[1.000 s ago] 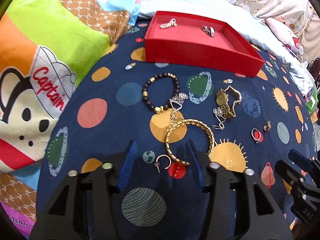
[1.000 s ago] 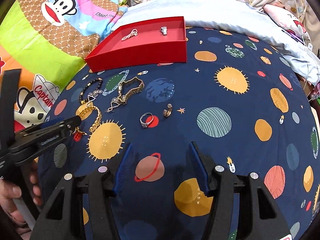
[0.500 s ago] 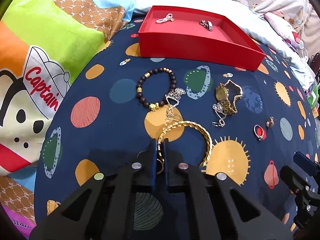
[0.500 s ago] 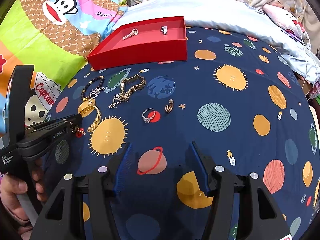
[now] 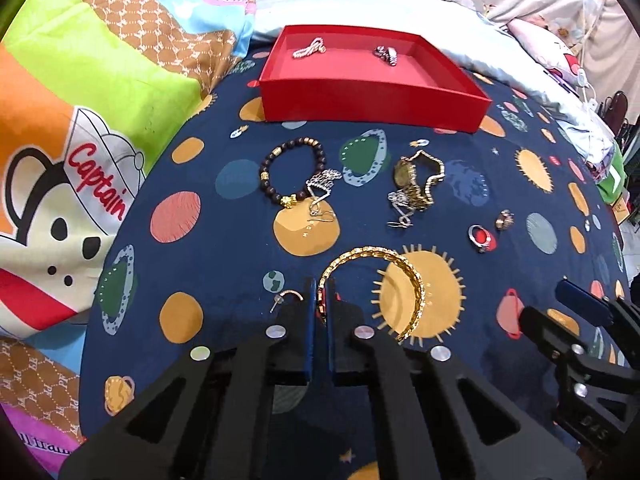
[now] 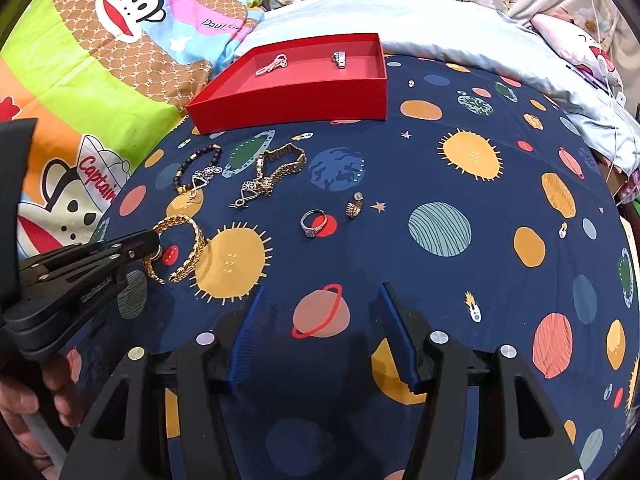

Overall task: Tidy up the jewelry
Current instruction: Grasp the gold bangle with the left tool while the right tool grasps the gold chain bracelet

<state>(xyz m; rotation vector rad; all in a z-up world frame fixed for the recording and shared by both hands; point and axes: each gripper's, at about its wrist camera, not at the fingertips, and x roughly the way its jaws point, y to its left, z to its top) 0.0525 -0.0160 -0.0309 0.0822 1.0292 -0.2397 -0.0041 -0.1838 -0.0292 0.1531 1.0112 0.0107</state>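
My left gripper is shut on one end of a gold chain bracelet, which curves out to the right above the planet-print bedspread. The right wrist view shows this bracelet tilted in the left gripper. A small hoop earring lies just left of the left fingers. The red tray stands at the back and holds a silver chain and a silver piece. My right gripper hovers open over the bedspread with nothing in it.
Between tray and grippers lie a dark bead bracelet, a silver necklace, a gold watch, a stone ring and a small gold earring. A cartoon-print blanket is bunched at the left, pillows behind.
The left jaws went from open to shut on the gold bracelet's end and raised it a little toward the right. The hoop earring stayed on the bedspread. The right gripper kept still.
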